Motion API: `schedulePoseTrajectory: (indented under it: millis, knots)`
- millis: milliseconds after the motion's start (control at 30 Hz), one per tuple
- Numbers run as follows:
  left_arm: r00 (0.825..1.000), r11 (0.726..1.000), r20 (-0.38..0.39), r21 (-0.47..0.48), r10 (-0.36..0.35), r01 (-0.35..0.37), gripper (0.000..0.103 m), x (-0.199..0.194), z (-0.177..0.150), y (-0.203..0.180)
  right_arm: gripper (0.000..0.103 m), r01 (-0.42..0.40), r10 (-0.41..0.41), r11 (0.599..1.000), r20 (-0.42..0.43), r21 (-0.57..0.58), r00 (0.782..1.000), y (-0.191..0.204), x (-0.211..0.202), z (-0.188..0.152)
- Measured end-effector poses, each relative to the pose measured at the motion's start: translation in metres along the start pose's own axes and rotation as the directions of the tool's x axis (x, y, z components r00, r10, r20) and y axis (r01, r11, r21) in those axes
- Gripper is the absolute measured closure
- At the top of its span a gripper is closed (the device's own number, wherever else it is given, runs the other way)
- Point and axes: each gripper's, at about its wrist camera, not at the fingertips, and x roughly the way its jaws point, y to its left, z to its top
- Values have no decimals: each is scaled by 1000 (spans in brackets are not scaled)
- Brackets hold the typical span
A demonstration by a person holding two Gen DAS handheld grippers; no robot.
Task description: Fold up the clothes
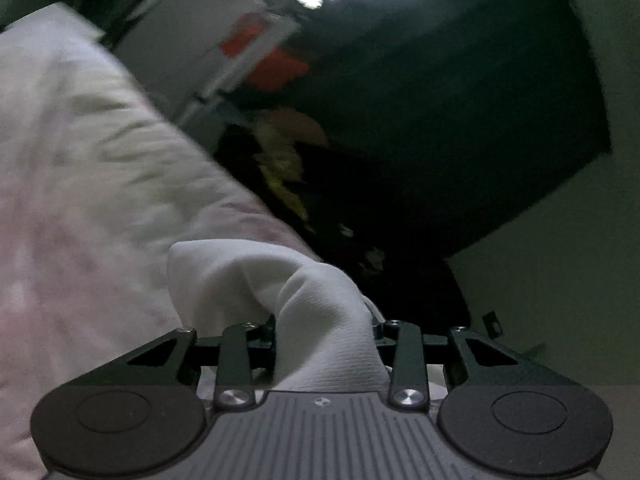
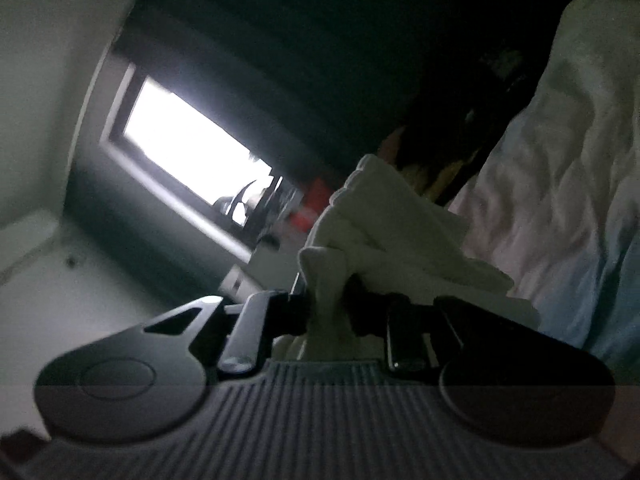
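A white ribbed garment (image 1: pixel 312 312) bulges up between the jaws of my left gripper (image 1: pixel 324 332), which is shut on a thick fold of it. In the right wrist view the same white garment (image 2: pixel 384 232) bunches in pleats above my right gripper (image 2: pixel 328 312), whose jaws pinch a narrow twist of the cloth. Both grippers are lifted off the bed and tilted. The fingertips of both are hidden by the cloth.
A pale pink rumpled bedsheet (image 1: pixel 80 184) fills the left of the left wrist view and shows as the bedsheet (image 2: pixel 560 184) on the right of the right wrist view. A bright window (image 2: pixel 188 140), a dark wall (image 1: pixel 460 100) and red items on a shelf (image 1: pixel 264 52) lie beyond.
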Motion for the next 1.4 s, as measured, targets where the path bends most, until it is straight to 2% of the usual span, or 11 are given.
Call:
schedulePoseTrajectory:
  millis: [167, 333, 433, 567, 733, 867, 967, 1033, 1100, 1200, 1400]
  knots:
    - [995, 994, -19, 62, -94, 95, 66, 98, -6, -62, 82, 57, -52, 998, 158, -27, 986, -34, 1, 61]
    - [985, 968, -67, 184, -161, 171, 66, 200, -32, -109, 82, 153, -128, 986, 289, -67, 949, -79, 9, 105]
    - [985, 964, -111, 218, -133, 155, 66, 252, -51, -108, 82, 241, -195, 964, 310, -116, 930, -102, 20, 111]
    - [982, 949, -170, 286, -84, 131, 66, 290, -75, -89, 82, 326, -282, 937, 281, -127, 918, -148, 23, 79]
    - [971, 913, -236, 388, -32, 124, 65, 270, -98, -65, 82, 356, -332, 930, 215, -86, 919, -172, -13, 12]
    - [966, 876, -251, 476, 59, 70, 61, 248, -121, -36, 81, 432, -433, 901, 66, 25, 899, -187, -24, -15]
    - [967, 871, -231, 492, 112, 17, 49, 232, -131, -24, 77, 483, -483, 872, -29, 75, 875, -189, -29, -23]
    - [967, 869, -207, 494, 147, -27, 45, 213, -127, -34, 77, 481, -477, 871, -65, 105, 877, -182, -39, -23]
    - [966, 865, -186, 497, 178, -64, 39, 193, -123, -45, 77, 467, -458, 876, -94, 122, 884, -169, -55, -22]
    - [967, 847, -182, 529, 179, -57, 34, 163, -113, -69, 77, 454, -448, 887, -87, 81, 890, -136, -81, -22]
    - [981, 774, -141, 633, 130, -12, 23, 86, -115, -123, 77, 469, -477, 873, -38, -131, 878, -52, -119, -4]
